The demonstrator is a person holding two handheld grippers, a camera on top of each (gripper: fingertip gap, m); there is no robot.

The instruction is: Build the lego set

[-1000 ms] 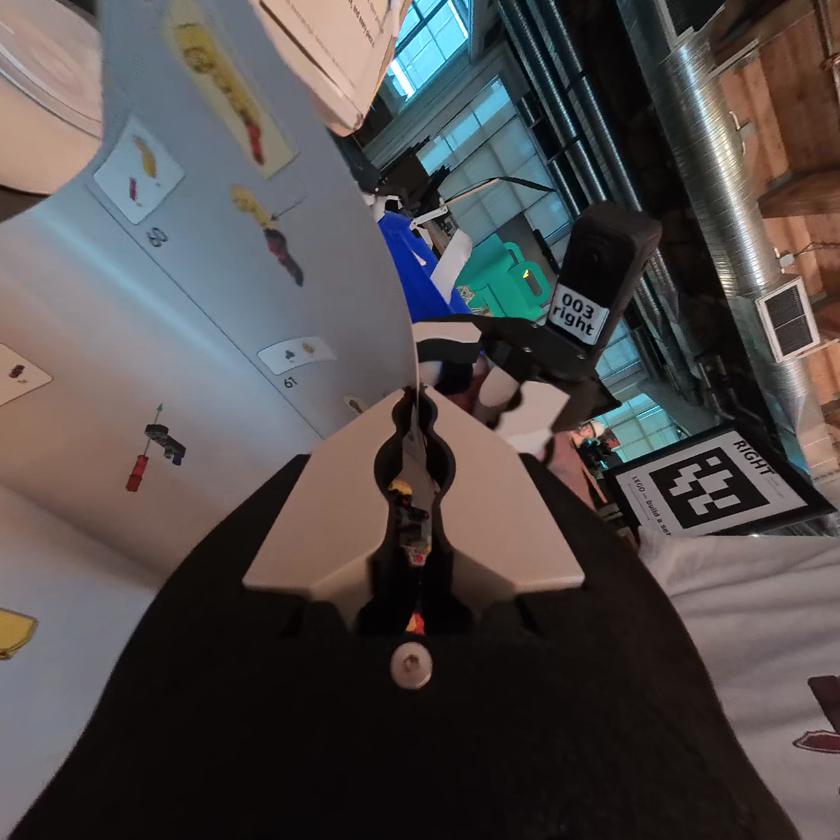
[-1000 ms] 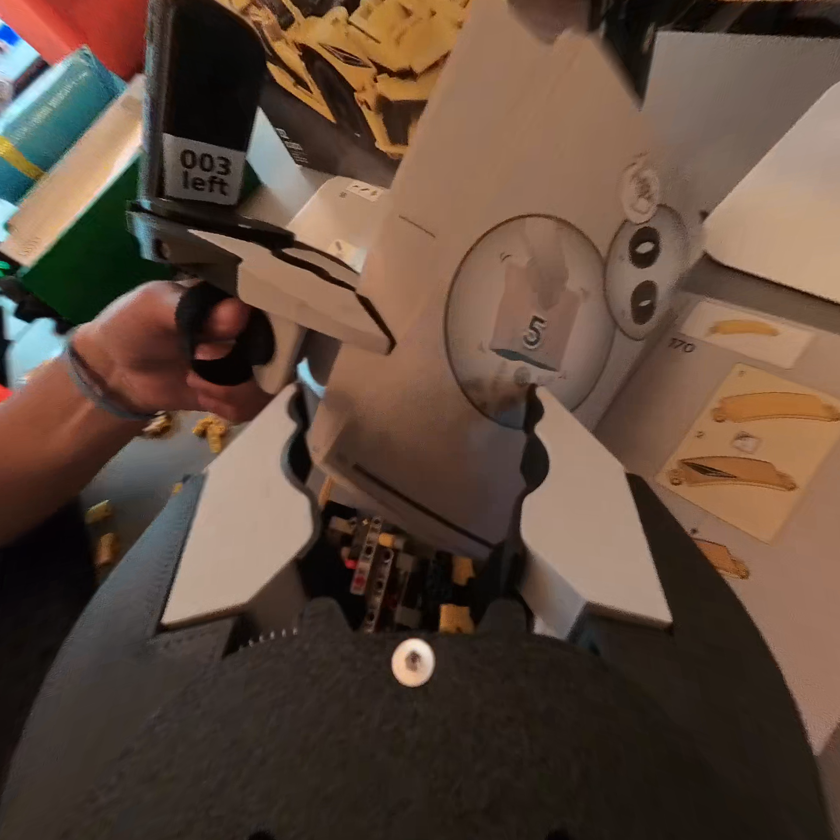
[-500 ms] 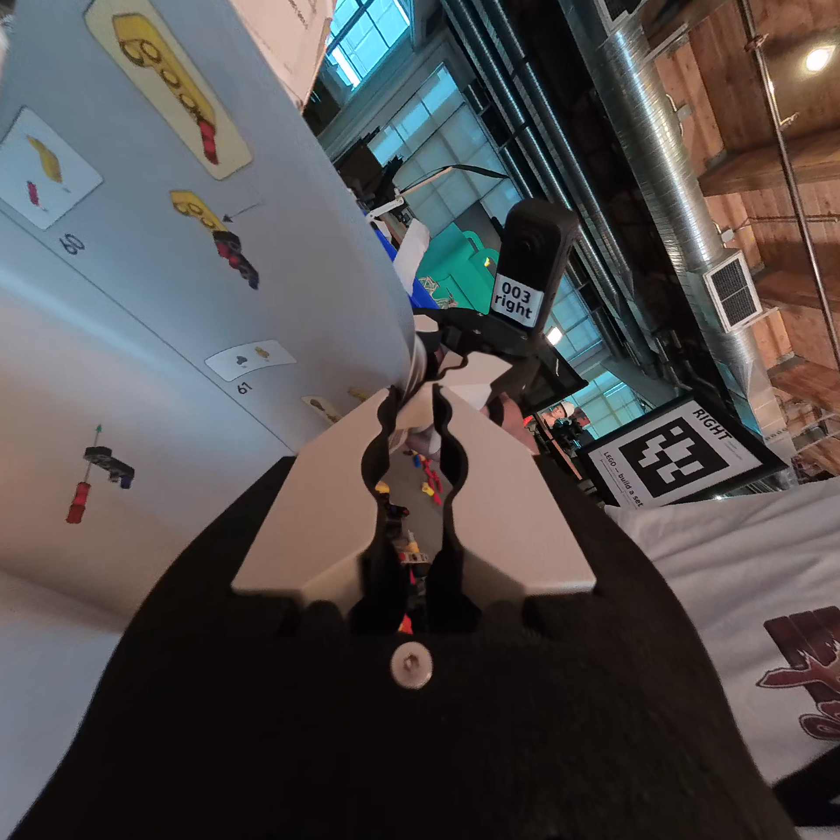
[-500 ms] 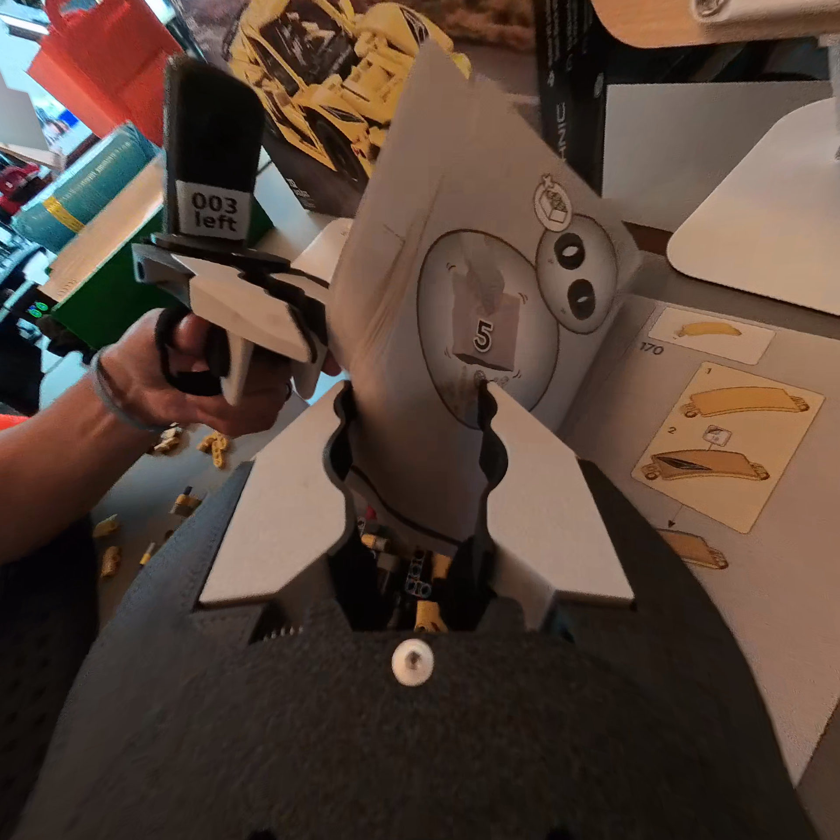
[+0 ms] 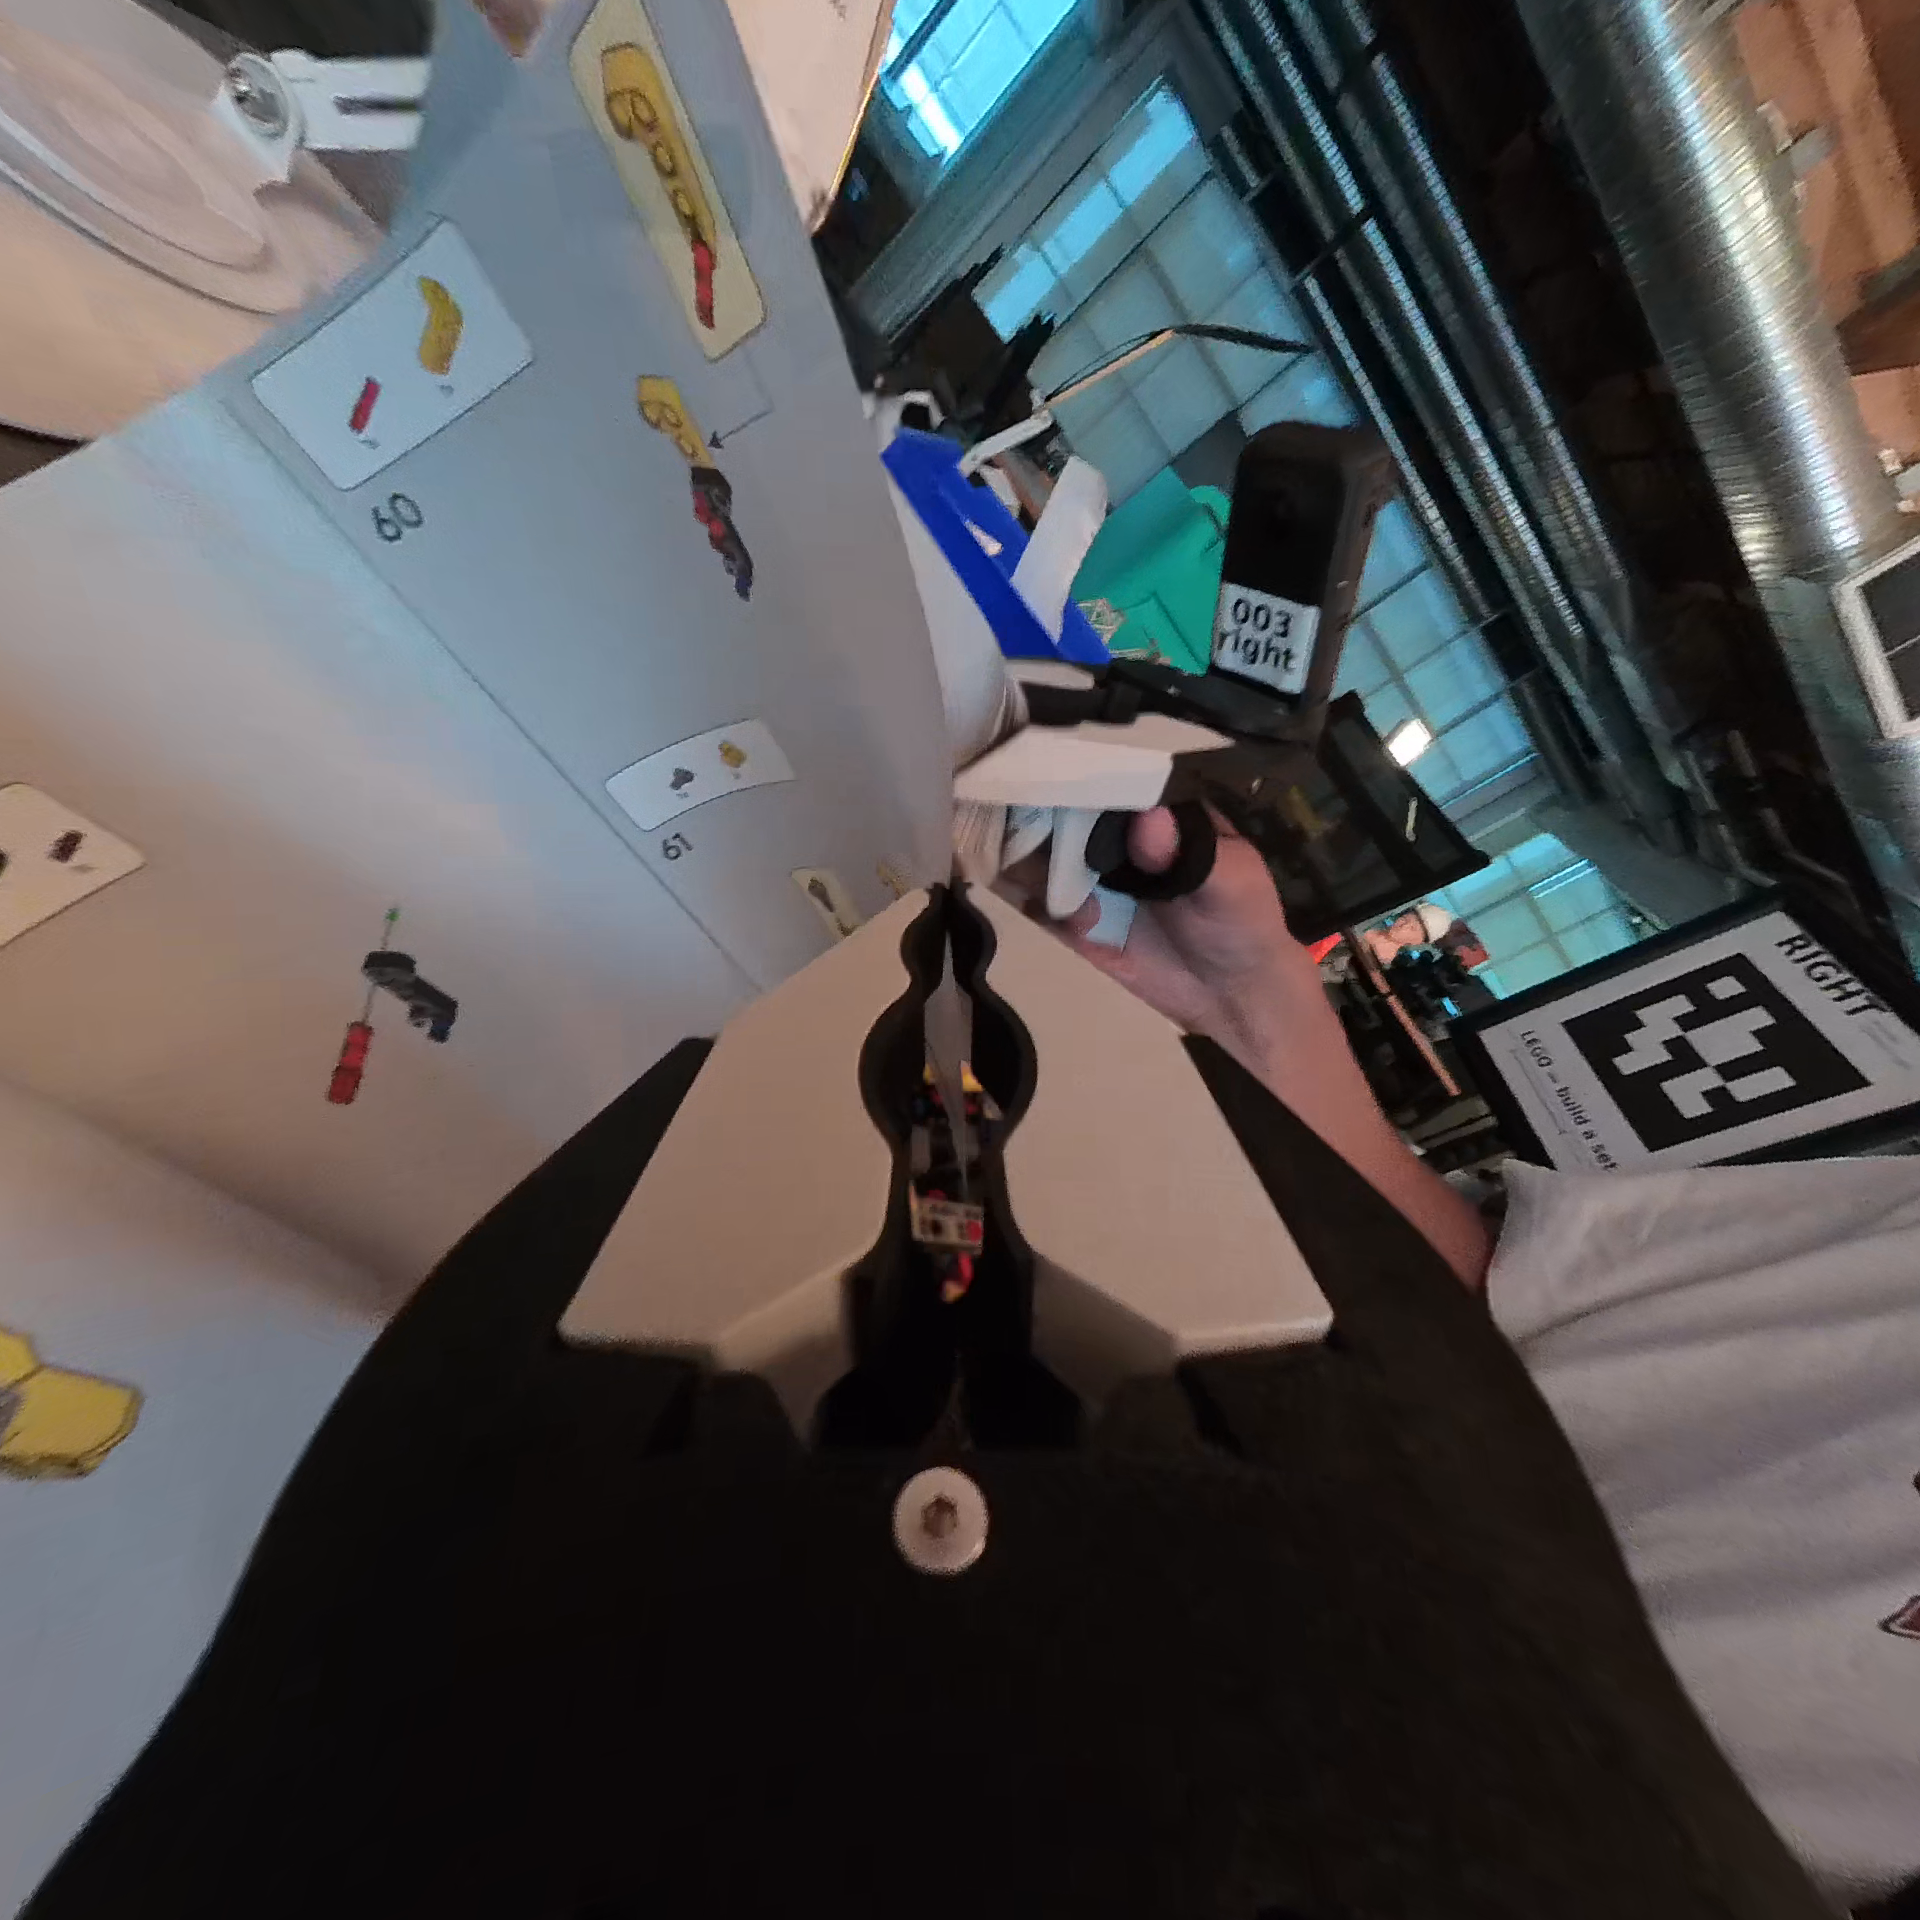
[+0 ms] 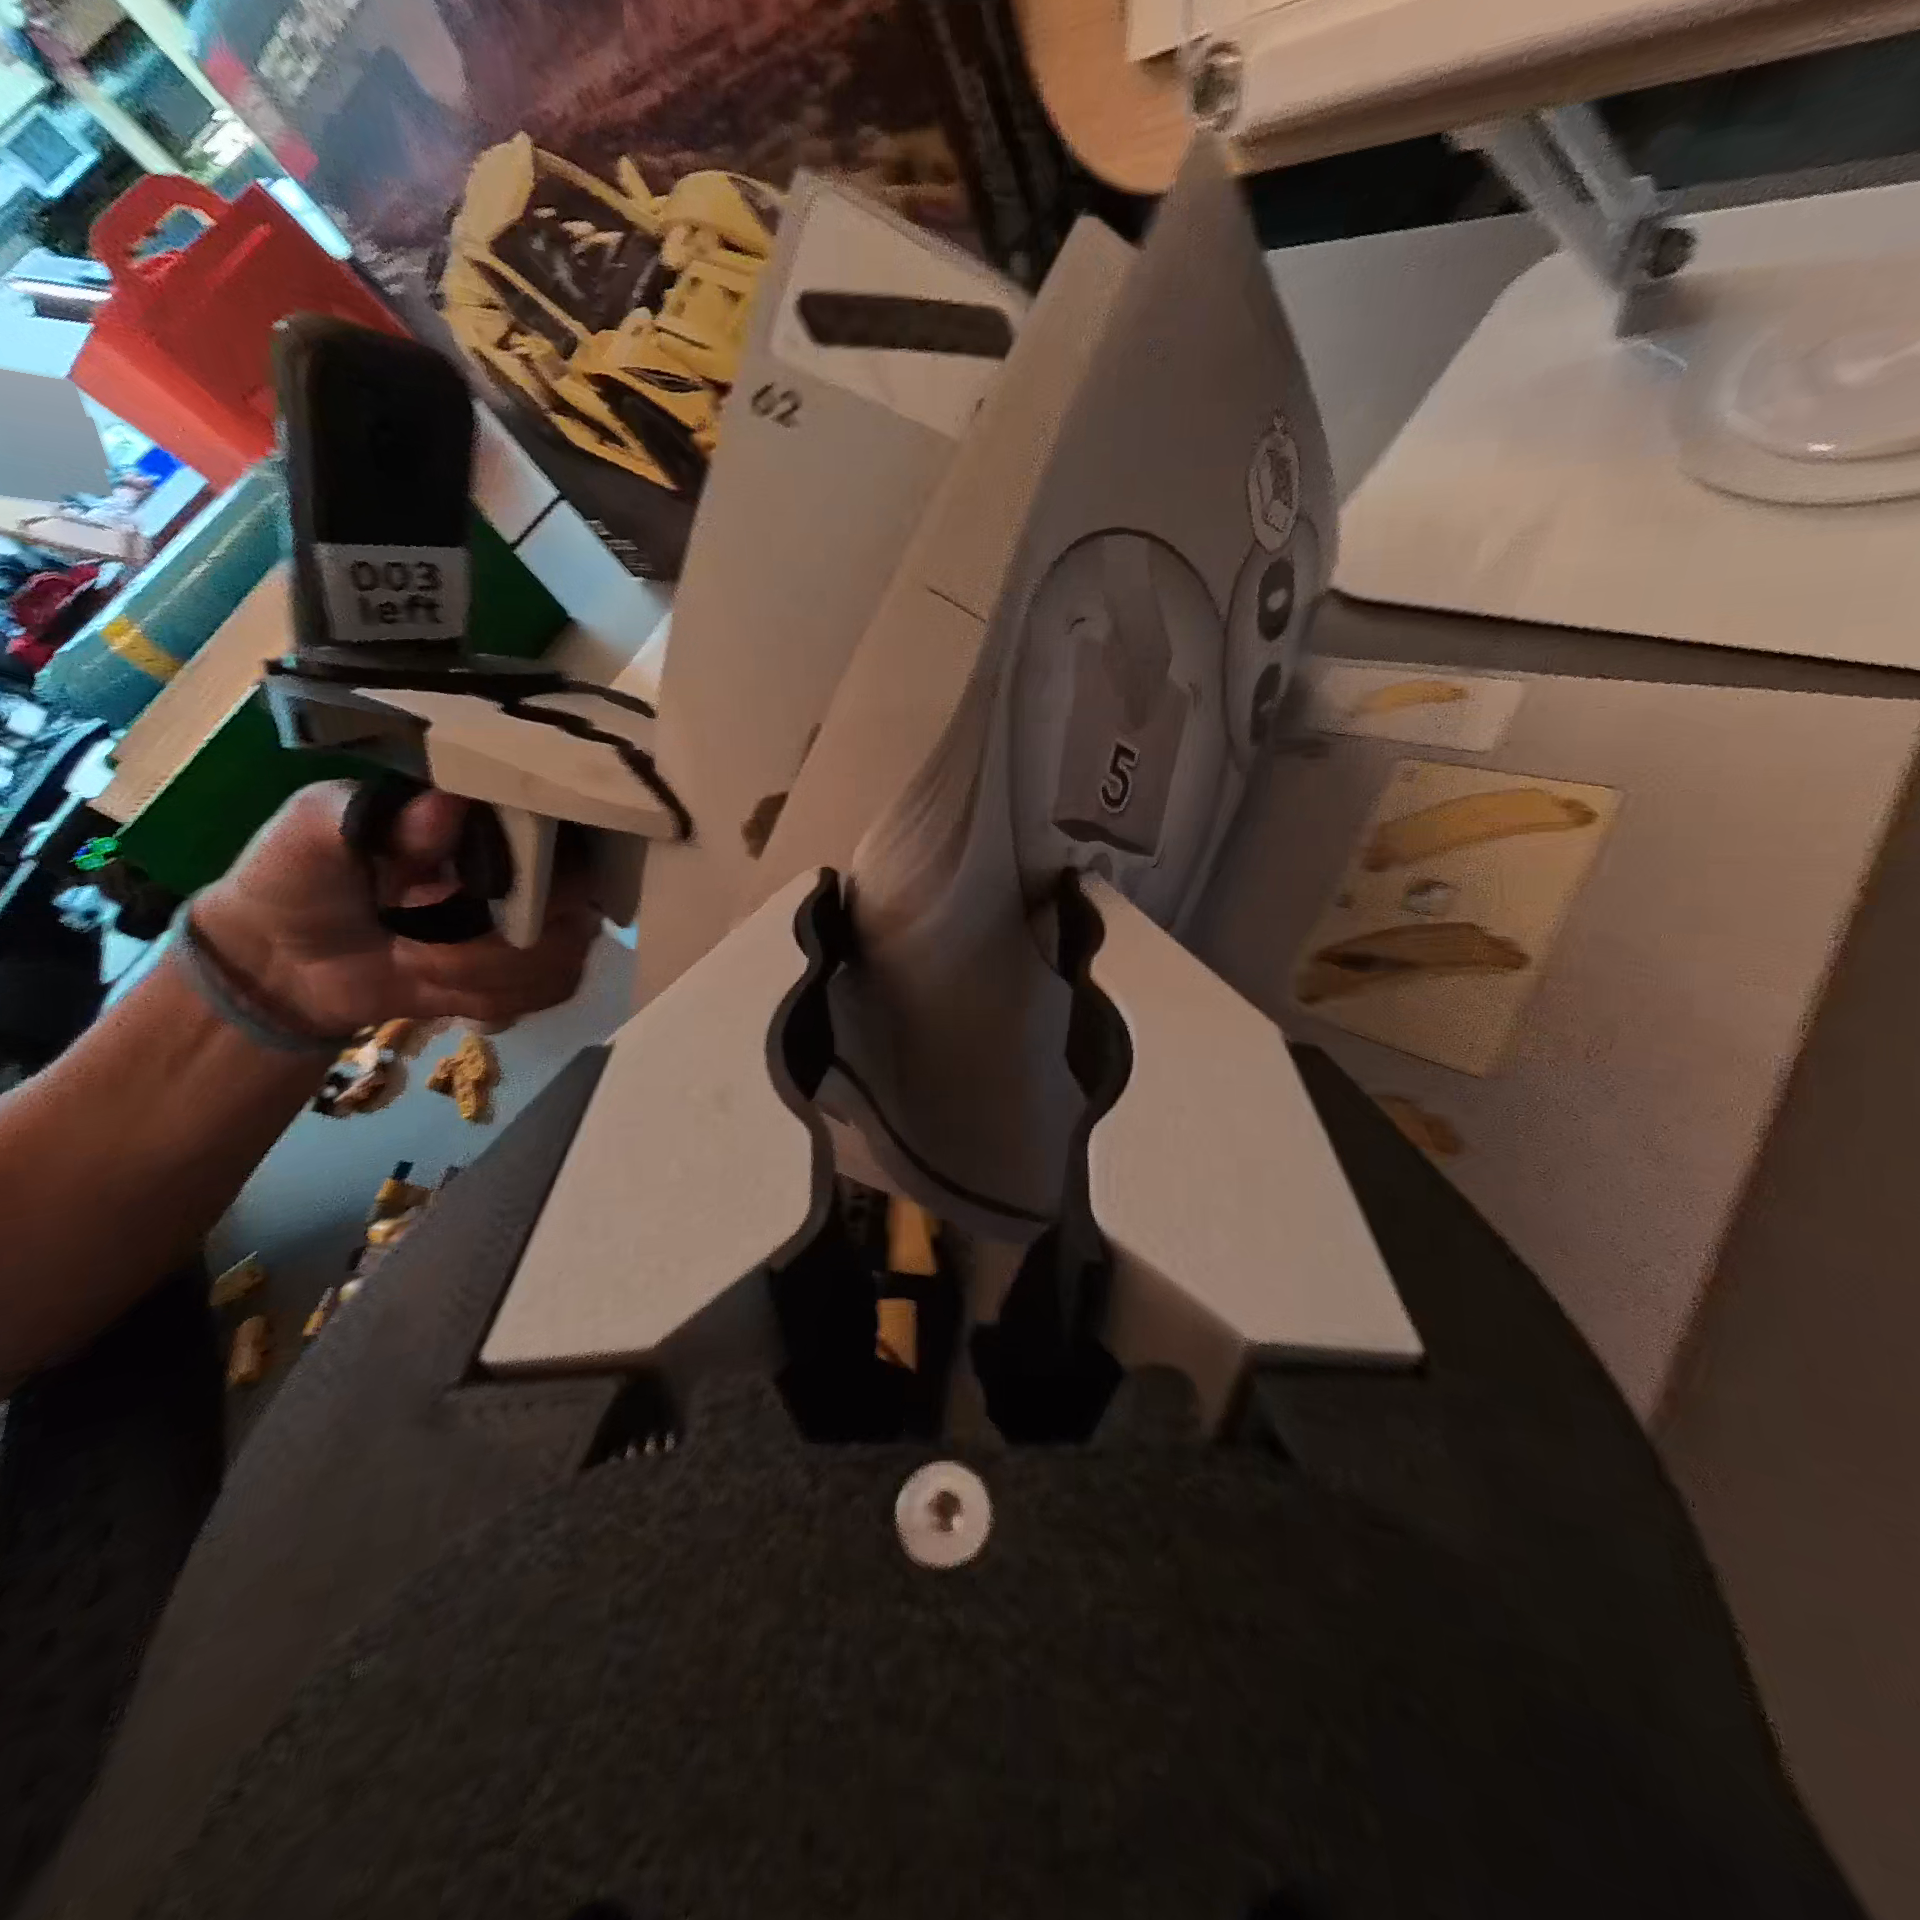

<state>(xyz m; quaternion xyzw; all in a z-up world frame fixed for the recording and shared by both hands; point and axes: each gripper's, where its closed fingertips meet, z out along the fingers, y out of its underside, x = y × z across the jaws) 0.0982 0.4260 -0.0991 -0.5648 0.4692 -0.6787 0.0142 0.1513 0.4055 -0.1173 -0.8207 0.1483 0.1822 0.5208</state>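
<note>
- Far left in the right wrist view: red bag (image 6: 197, 312) and green box (image 6: 239, 769) behind the left gripper (image 6: 665, 810), held in a hand (image 6: 416, 935) with a band round the wrist.
- Left gripper (image 5: 948, 904) jaws pressed together on the edge of a page of the instruction booklet (image 5: 468, 727); thin sheet visible in the slit between them.
- Scattered on the table (image 6: 312, 1174) below that hand: small yellow lego pieces (image 6: 462, 1070), lying loose near the left edge.
- Behind, leaning upright: lego set box (image 6: 603, 312) printed with a yellow vehicle.
- Centre: booklet pages (image 6: 1091, 623) lifted and curved upward, fanned apart; open page to the right lying flat with diagrams of yellow parts.
- Right gripper (image 6: 951, 894) jaws spread partway, with a bundle of pages between them; pages touching both inner faces, firmness of grip unclear.
- Far right in the right wrist view: white lamp base (image 6: 1808, 405) on a white surface, well apart from the booklet.
- In the left wrist view, right gripper (image 5: 1039, 790) just beyond the page edge, held in a hand (image 5: 1174, 935); framed marker card (image 5: 1704, 1049) farther right, white shirt (image 5: 1714, 1403) at near right.
</note>
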